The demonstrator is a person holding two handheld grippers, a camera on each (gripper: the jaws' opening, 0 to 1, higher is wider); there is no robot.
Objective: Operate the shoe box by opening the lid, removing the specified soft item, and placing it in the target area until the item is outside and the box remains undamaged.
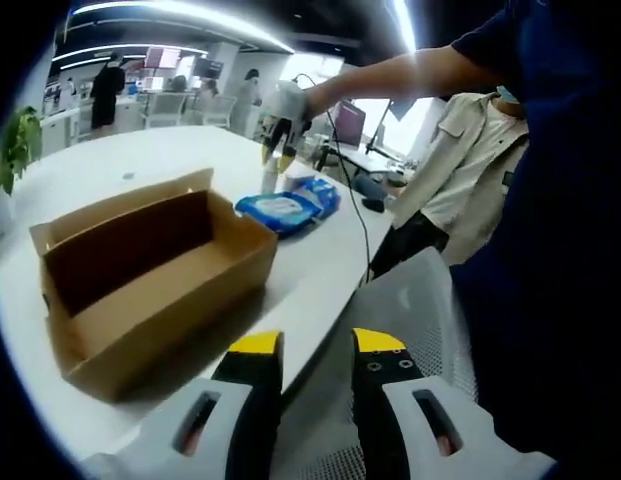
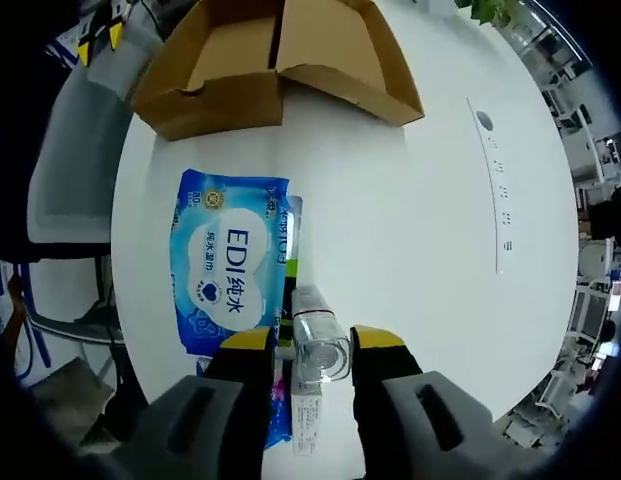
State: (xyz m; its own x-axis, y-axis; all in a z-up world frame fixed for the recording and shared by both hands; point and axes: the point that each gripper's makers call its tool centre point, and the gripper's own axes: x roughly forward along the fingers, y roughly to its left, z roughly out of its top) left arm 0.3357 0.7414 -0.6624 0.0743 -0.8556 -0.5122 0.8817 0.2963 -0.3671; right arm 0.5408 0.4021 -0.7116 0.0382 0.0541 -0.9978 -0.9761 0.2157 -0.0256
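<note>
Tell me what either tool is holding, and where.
Left tool holds nothing. Right tool straddles a clear bottle; whether it grips cannot be told.

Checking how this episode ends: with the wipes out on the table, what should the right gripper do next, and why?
Probably lift the right gripper straight up and clear. The wipes already lie flat on the table outside the open box, the gripper's jaws stand open, and a bottle shows between them that a sideways move might tip.
</note>
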